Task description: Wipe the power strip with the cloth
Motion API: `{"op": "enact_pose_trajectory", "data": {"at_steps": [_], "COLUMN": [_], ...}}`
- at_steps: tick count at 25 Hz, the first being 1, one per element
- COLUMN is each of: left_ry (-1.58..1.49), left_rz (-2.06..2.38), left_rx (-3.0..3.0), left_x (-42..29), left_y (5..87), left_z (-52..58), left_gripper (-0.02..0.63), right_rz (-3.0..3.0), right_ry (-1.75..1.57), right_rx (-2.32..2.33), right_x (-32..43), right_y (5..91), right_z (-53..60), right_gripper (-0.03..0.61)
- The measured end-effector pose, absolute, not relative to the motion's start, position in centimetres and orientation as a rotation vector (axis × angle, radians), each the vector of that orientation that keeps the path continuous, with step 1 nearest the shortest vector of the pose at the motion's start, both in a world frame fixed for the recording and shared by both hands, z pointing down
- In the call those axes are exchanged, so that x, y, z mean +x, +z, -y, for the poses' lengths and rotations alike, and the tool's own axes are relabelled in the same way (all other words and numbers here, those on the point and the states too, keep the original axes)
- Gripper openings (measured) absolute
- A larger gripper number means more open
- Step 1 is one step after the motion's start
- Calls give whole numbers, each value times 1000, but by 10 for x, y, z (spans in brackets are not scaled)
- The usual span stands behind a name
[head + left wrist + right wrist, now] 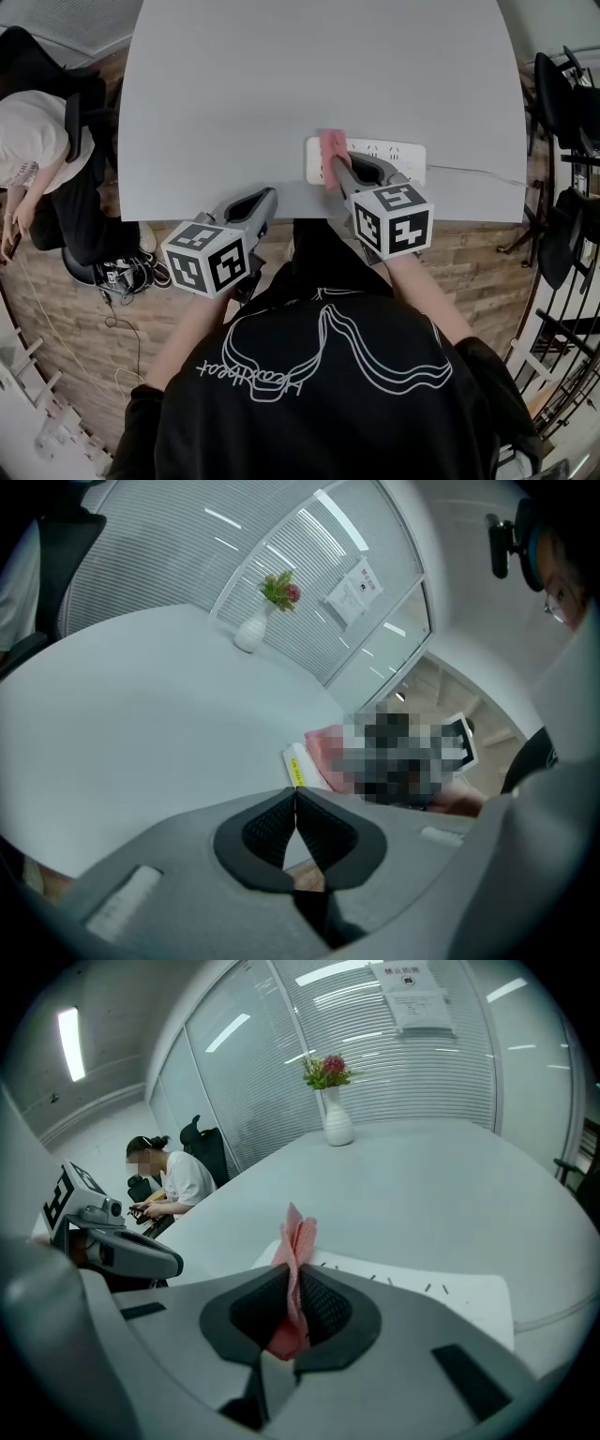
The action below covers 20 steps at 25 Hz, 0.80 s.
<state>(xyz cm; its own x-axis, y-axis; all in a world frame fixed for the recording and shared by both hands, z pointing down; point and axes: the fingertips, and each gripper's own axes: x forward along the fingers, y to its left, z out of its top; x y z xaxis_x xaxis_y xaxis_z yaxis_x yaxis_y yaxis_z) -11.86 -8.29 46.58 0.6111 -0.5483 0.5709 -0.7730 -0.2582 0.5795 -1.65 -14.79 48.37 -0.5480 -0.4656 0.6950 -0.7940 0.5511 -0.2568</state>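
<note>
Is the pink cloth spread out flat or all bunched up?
Bunched up. The right gripper pinches the cloth between its jaws, and it sticks up in crumpled folds by the power strip.

The right gripper [334, 173] points to about 11 o'clock in the head view, and its jaws are closed tight on a pink cloth [298, 1232]. The left gripper [271, 195] is at its 8 o'clock and points to about 1 o'clock, its jaws pressed together with nothing between them. The left forearm [192, 323] and the right forearm [422, 286] both reach forward.
</note>
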Motion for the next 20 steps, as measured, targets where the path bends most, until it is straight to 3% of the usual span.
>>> {"op": "enact_pose_trajectory", "data": {"at_steps": [20], "left_ry": [375], "left_rz": [985], "left_rx": [2017], "left_x": [-71], "left_y": [451], "left_z": [87], "left_gripper": [14], "right_rz": [2137], "right_ry": [811], "right_rx": [1252], "right_x": [92], "right_y": [482], "right_z": [152], "right_gripper": [38]}}
